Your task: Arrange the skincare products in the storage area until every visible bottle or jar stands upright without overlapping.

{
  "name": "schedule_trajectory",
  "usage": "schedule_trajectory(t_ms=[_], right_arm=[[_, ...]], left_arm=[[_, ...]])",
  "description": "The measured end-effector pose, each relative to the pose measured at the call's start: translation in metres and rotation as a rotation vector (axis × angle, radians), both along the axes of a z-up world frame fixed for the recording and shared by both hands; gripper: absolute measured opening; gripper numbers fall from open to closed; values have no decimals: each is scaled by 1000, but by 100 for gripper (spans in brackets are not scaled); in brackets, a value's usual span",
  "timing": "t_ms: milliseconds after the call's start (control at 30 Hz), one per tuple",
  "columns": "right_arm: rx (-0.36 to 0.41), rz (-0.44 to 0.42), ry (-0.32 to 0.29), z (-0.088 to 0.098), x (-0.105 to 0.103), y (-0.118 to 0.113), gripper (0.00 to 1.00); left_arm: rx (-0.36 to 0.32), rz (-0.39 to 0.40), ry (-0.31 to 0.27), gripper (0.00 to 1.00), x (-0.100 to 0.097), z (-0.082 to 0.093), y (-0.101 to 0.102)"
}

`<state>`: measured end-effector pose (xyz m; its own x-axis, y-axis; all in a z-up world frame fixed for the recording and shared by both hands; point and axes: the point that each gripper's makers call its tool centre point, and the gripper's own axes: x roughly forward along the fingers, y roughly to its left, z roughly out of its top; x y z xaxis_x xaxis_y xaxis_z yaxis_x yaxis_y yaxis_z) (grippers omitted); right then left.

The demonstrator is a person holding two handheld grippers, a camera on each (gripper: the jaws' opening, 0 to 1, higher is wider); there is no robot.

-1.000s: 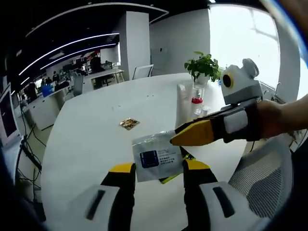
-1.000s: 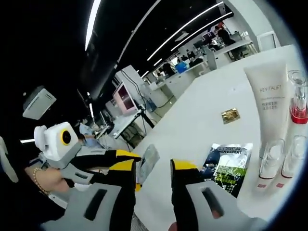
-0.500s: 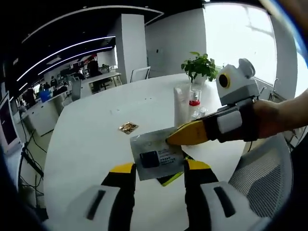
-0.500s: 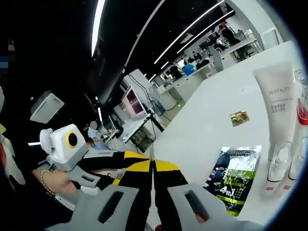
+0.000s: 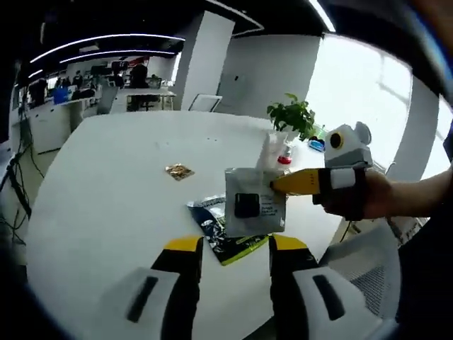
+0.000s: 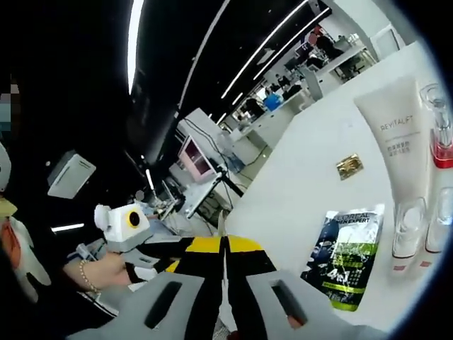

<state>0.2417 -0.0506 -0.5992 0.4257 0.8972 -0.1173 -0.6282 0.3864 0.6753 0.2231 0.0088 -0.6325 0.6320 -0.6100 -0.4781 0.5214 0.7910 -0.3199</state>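
My left fingers [image 5: 228, 244] wide, empty. My right fingers [image 6: 224, 244] pinched on white sachet [image 5: 255, 203], now lifted off left fingers, held above surface [image 5: 106, 191]. Handover done, so sachet needs placing. Beyond: dark sachet [image 6: 347, 255] flat, gold packet [image 6: 349, 166], white tube [image 6: 400, 145] upright, 2 small vials [image 6: 407, 227] beside red-banded bottle [image 6: 440, 134].
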Motion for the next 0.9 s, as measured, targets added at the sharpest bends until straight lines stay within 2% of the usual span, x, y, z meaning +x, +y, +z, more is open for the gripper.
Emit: schedule_trajectory(t_ms=[100, 133, 233, 400, 600, 833, 900], right_arm=[[35, 7, 21, 3, -2, 4, 1], [46, 7, 27, 4, -3, 5, 1], [68, 8, 43, 5, -2, 7, 1], [79, 9, 53, 6, -1, 10, 1], [54, -3, 56, 2, 3, 11, 1], [-59, -7, 29, -14, 7, 16, 1], [-147, -11, 2, -25, 10, 17, 1]], left_arm=[[-101, -1, 12, 29, 2, 7, 2], [-170, 2, 27, 27, 2, 11, 0], [-297, 18, 74, 22, 1, 15, -2], [-285, 26, 81, 9, 1, 6, 4], [-321, 81, 75, 6, 7, 7, 10], [-302, 116, 117, 2, 6, -2, 15], [-299, 129, 141, 2, 4, -4, 16]])
